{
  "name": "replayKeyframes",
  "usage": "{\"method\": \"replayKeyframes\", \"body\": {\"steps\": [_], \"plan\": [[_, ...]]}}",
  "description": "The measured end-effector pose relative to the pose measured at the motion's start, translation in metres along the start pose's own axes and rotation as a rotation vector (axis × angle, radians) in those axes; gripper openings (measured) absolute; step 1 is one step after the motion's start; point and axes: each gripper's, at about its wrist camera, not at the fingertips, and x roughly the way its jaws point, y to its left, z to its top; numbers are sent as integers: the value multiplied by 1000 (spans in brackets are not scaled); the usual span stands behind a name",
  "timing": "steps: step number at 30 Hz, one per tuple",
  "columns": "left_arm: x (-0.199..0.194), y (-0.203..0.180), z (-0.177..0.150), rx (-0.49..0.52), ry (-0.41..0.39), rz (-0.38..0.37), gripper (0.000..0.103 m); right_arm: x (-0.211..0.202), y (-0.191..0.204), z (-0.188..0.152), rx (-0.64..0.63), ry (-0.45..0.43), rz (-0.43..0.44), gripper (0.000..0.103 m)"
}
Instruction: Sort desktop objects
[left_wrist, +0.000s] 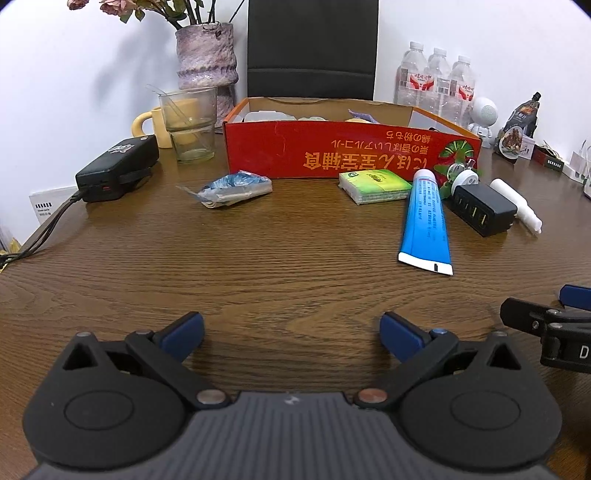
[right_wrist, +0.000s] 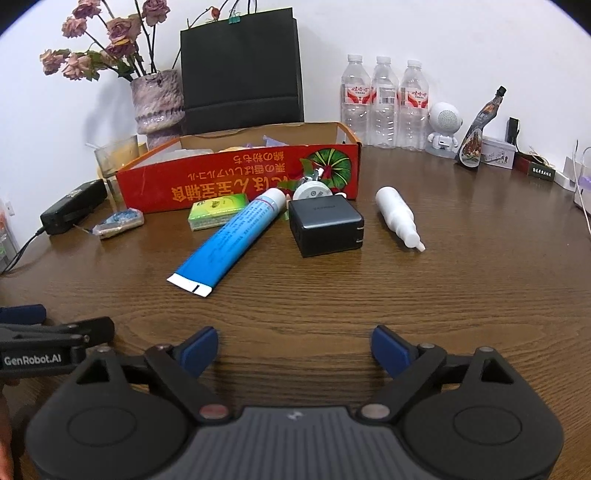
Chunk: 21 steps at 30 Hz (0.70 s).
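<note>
A red cardboard box stands at the back of the wooden table. In front of it lie a blue tube, a green tissue pack, a black charger, a white bottle, a small white round item and a blue-white wrapped packet. My left gripper is open and empty near the table's front. My right gripper is open and empty beside it.
A black power adapter with cable, a glass, a yellow mug and a vase stand at the back left. Water bottles, a white robot figure and a sauce pouch stand at the back right.
</note>
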Motion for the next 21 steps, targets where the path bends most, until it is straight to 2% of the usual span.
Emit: {"method": "replayKeyframes", "body": {"steps": [14,21], "plan": [[0,0,0,-3,1,-2,103,4,8,1,-41,21,-14,99],[0,0,0,-1,1,-3,103,5,10,1,-50,28,-30,100]]}}
